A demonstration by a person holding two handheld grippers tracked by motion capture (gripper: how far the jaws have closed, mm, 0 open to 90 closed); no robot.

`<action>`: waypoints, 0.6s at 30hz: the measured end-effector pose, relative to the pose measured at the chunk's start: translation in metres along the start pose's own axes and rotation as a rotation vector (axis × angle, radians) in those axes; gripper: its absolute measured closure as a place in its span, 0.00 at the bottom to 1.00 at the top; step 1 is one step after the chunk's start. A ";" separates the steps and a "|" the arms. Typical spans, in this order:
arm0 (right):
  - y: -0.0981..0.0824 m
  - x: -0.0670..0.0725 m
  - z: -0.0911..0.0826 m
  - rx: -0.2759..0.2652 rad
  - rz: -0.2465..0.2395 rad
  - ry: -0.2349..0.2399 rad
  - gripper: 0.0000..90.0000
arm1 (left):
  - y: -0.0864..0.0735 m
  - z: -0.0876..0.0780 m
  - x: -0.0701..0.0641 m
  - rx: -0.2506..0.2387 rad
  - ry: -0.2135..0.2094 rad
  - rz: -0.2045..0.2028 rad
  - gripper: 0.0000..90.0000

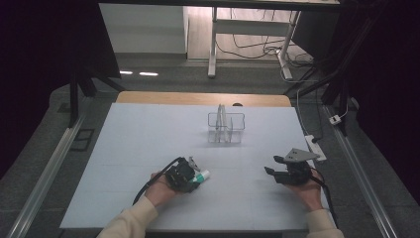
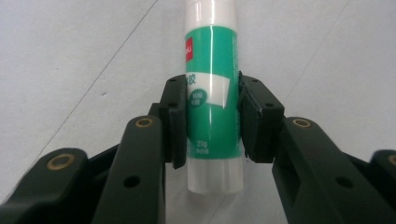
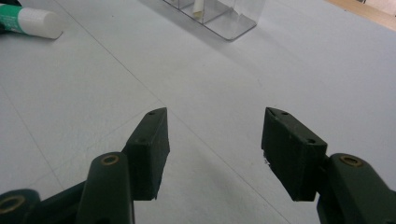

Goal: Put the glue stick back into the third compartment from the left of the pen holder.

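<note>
Left claw [image 2: 212, 116]: pads clamped on both sides of the glue stick [image 2: 212, 93], gripping its green label about midway along the tube. The stick lies flat on the table [image 1: 148, 134], near my side and left of centre; in the high view its white end [image 1: 204, 175] pokes out past the claw toward the middle.

Right claw [image 3: 215, 149]: jaws parted, nothing between them, resting just above the bare table on the right side, well apart from the stick.

Progress, as I judge it: the grasp is made, the lift is not. The stick looks to be touching the table. The likely destination is the clear divided holder [image 1: 226, 128] standing farther back at centre, with a tall thin divider or item upright in it. I cannot tell which compartment is free. So what's left is lifting, carrying, tipping upright and dropping in.

Room: open white surface between the stick and the holder, nothing in the path. Near table edge sits close behind my wrists; little room to pull back. On the far right edge, a power strip [image 1: 315, 147] and its cable, near the right claw but outside the left claw's route. The holder is light-looking plastic, so a knock could shift it.
</note>
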State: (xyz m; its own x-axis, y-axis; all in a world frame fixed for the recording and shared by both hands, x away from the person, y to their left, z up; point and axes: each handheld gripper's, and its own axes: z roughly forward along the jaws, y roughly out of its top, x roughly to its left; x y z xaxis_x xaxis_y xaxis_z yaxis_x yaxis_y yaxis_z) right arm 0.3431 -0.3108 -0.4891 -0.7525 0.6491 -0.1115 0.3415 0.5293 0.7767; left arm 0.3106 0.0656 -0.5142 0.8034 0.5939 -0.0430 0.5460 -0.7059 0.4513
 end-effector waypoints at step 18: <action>0.004 0.004 -0.001 -0.042 0.015 0.024 0.47 | -0.008 -0.020 0.012 -0.158 -0.020 -0.003 0.73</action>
State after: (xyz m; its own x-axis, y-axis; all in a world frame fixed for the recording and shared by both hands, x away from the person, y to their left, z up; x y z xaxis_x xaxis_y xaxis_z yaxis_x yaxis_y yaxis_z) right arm 0.3408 -0.3064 -0.4852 -0.7608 0.6433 -0.0857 0.3292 0.4963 0.8033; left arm 0.3108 0.0857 -0.5008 0.8072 0.5870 -0.0616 0.5054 -0.6335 0.5859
